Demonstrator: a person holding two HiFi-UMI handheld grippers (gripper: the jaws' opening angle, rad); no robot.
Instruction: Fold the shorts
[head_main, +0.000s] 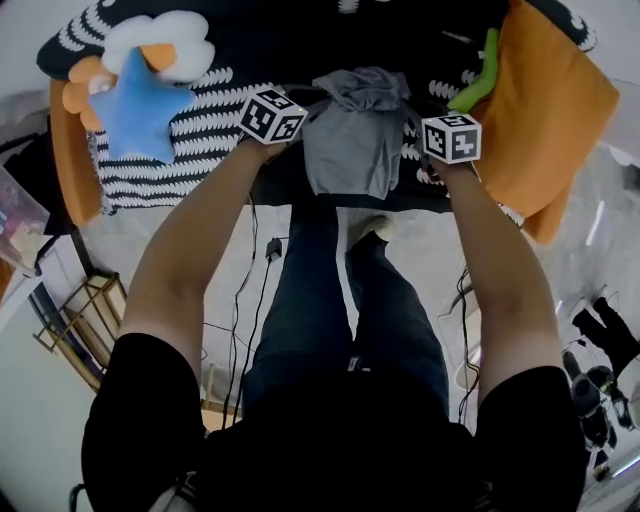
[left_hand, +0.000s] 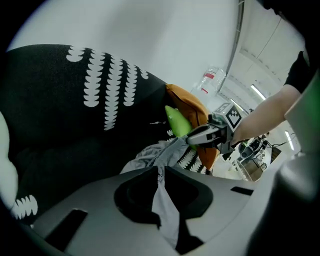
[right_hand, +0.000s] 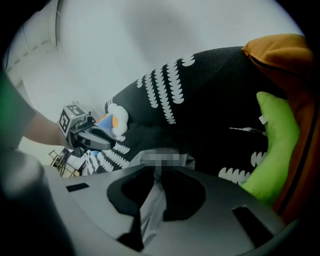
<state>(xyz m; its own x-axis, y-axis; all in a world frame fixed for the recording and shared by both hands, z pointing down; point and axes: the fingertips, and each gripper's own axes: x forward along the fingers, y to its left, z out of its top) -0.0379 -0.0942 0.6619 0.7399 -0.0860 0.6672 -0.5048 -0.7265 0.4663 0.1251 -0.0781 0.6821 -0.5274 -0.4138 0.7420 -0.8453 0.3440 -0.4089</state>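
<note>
Holding the grey shorts (head_main: 352, 140) between two tools, the person stands at the near edge of a black blanket with white scallop marks (head_main: 200, 135). The left claw (left_hand: 161, 172) is nearly shut, with a strip of grey cloth pinched between its jaws. The right claw (right_hand: 156, 175) is likewise narrow and clamped on a fold of the same cloth. The garment sits bunched between the two claws, its upper part crumpled and its lower part hanging toward the person over the blanket's edge. The held span runs left to right, so each claw has the cloth directly before it and neither hand is the nearer. A blue star toy (head_main: 135, 105) lies well to the left and an orange cushion (head_main: 545, 110) and a green toy (head_main: 480, 70) to the right. Judged from this, the shorts need spreading flat on the blanket ahead before any fold.
</note>
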